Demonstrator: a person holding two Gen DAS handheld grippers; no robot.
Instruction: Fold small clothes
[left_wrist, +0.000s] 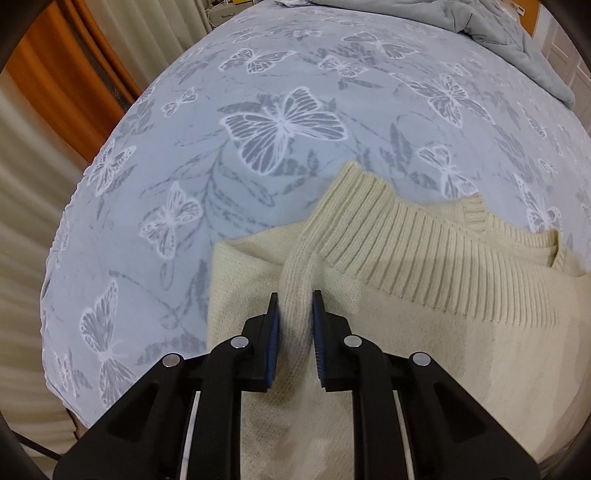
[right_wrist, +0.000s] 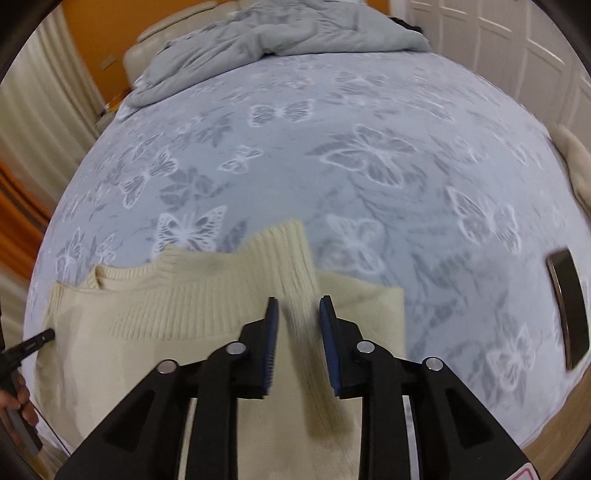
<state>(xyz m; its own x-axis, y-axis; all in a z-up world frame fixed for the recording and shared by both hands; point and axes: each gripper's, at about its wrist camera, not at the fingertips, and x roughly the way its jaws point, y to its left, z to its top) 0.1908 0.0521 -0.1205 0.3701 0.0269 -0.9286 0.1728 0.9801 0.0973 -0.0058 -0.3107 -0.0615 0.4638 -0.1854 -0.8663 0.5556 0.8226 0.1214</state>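
We've got the cream sweater (left_wrist: 424, 332) lying on the bed right beneath both grippers, ribbed hem folded over ahead of us. Left gripper (left_wrist: 295, 299) is pinching a bunched ridge of knit; right gripper (right_wrist: 297, 304) has a ridge between its pads (right_wrist: 272, 332) too, though we can't tell whether it's truly clamped. The risk, we'd say: uneven pulling skews the fold, or loose knit slips out. Ahead of us, the butterfly bedspread (right_wrist: 369, 166) and a rumpled grey duvet (right_wrist: 280, 33); a dark phone-like slab (right_wrist: 569, 310) off to the right.
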